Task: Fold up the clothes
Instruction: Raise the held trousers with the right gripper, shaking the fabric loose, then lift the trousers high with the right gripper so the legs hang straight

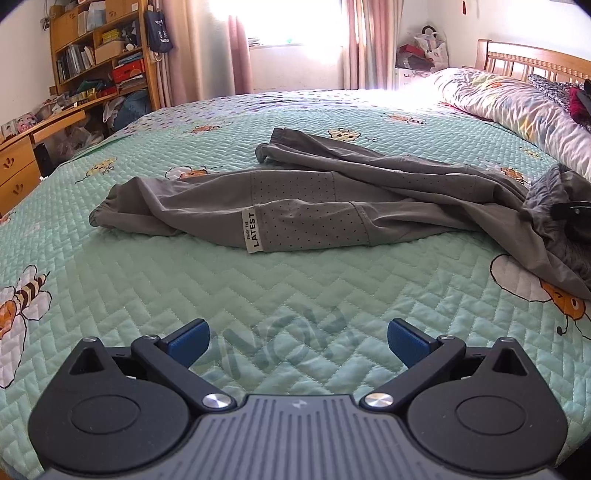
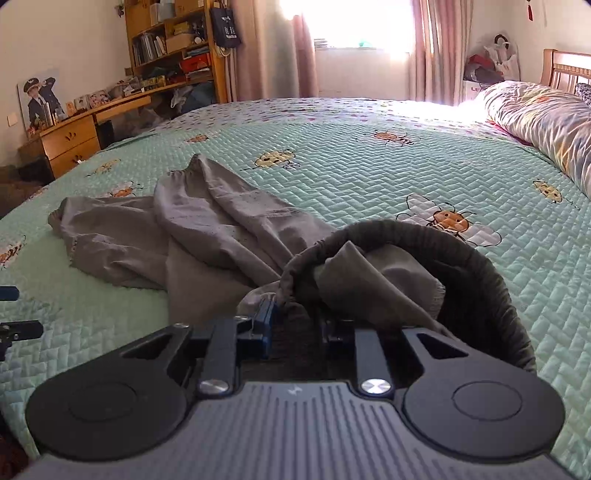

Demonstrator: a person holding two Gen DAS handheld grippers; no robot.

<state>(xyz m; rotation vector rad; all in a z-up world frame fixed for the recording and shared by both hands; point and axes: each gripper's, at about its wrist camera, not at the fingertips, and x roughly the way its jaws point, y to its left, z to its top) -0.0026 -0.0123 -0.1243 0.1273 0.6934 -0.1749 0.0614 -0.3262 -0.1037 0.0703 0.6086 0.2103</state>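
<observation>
Well, the right gripper (image 2: 295, 317) pinches the waistband (image 2: 424, 236) of the grey trousers (image 1: 306, 206), so pull gently while the left gripper (image 1: 298, 341), open and empty, waits nearby.

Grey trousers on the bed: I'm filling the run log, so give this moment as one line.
stage: first grasp | right gripper: shut on waistband of grey trousers | left gripper: open, empty, above quilt | trousers: crumpled, unfolded

A home bedroom: a quilted bed (image 1: 295, 295) with wooden headboard (image 1: 535, 62), cluttered bookshelf (image 1: 99, 51), desk (image 2: 70, 140) and curtained window (image 1: 291, 22).
</observation>
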